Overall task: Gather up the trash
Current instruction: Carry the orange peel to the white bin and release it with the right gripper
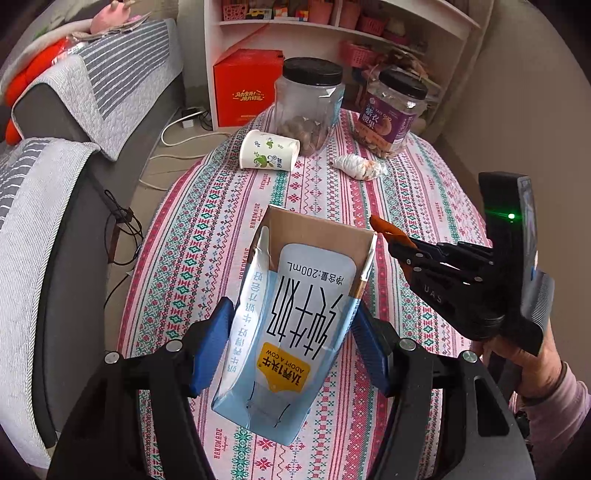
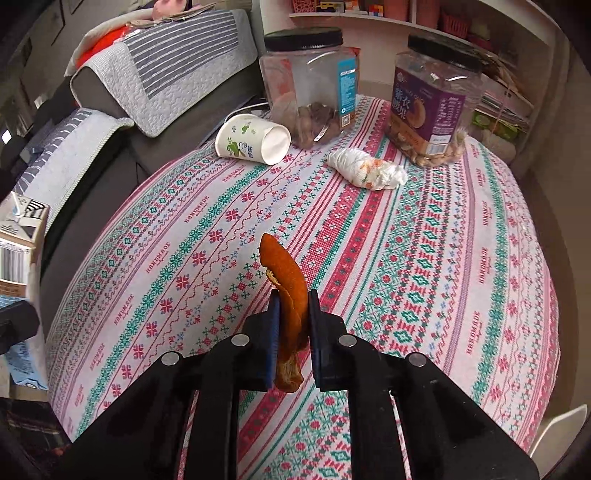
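Observation:
My left gripper [image 1: 293,332] is shut on a blue and white milk carton [image 1: 295,314] and holds it above the patterned tablecloth [image 1: 207,229]. My right gripper [image 2: 291,306] is shut on a strip of orange peel [image 2: 286,280] above the table middle; it also shows in the left wrist view [image 1: 391,230], just right of the carton's top. A paper cup [image 2: 255,138] lies on its side at the far edge, also in the left wrist view [image 1: 269,149]. A crumpled white tissue [image 2: 367,170] lies near it, also in the left wrist view [image 1: 360,166].
Two clear jars with black lids stand at the table's far edge, one with nuts [image 2: 310,85] and one with a purple label [image 2: 432,99]. A grey sofa with striped covers [image 1: 55,166] runs along the left. A white shelf [image 1: 332,29] and a red box [image 1: 245,88] stand behind.

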`<state>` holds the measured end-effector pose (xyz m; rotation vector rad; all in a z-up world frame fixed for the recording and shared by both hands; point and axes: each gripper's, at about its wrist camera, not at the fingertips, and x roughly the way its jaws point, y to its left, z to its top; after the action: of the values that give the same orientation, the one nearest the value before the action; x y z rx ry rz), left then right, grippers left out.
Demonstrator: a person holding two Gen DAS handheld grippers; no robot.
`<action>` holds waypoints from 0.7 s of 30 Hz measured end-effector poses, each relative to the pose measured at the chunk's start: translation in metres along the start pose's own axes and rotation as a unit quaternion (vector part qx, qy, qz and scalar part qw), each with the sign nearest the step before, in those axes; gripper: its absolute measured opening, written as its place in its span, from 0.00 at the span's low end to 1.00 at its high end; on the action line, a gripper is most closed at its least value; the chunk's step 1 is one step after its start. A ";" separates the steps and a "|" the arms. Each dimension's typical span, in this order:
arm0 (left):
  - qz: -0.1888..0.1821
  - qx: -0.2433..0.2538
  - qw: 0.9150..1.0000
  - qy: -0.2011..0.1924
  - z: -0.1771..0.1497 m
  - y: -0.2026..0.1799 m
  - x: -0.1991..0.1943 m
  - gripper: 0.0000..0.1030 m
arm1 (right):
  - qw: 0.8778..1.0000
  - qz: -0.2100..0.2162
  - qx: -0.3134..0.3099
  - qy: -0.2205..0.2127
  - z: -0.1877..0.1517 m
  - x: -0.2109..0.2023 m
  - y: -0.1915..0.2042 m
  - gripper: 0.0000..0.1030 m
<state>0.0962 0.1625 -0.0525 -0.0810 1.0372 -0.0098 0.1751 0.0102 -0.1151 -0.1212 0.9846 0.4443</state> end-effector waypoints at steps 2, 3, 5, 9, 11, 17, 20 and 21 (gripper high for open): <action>-0.004 0.008 1.000 -0.005 -0.002 -0.006 -0.003 0.61 | 1.000 -0.007 0.010 -0.003 -0.005 -0.017 -0.001 0.13; -0.007 0.012 1.000 -0.008 -0.003 -0.010 -0.005 0.61 | 1.000 -0.011 0.018 -0.003 -0.007 -0.025 -0.004 0.13; -0.015 0.020 1.000 -0.016 -0.004 -0.019 -0.008 0.61 | 0.999 -0.011 0.039 -0.005 -0.014 -0.043 -0.014 0.13; -0.030 0.036 0.998 -0.029 -0.005 -0.037 -0.007 0.61 | 0.997 -0.021 0.073 -0.019 -0.031 -0.079 -0.041 0.13; -0.036 0.044 0.998 -0.026 -0.005 -0.048 -0.004 0.61 | 0.995 -0.039 0.089 -0.026 -0.042 -0.094 -0.059 0.13; -0.052 0.063 0.996 -0.023 -0.009 -0.082 0.001 0.61 | 0.973 -0.104 0.204 -0.038 -0.089 -0.126 -0.137 0.13; -0.060 0.078 0.995 -0.026 -0.010 -0.102 0.002 0.61 | 0.954 -0.155 0.251 -0.043 -0.109 -0.146 -0.172 0.14; -0.063 0.081 0.994 -0.029 -0.010 -0.109 0.002 0.61 | 0.948 -0.168 0.268 -0.042 -0.117 -0.152 -0.185 0.14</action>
<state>0.0916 0.0531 -0.0514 0.0018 0.9691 -0.2056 0.0896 -0.2381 -0.0724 0.2179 0.9485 -0.1378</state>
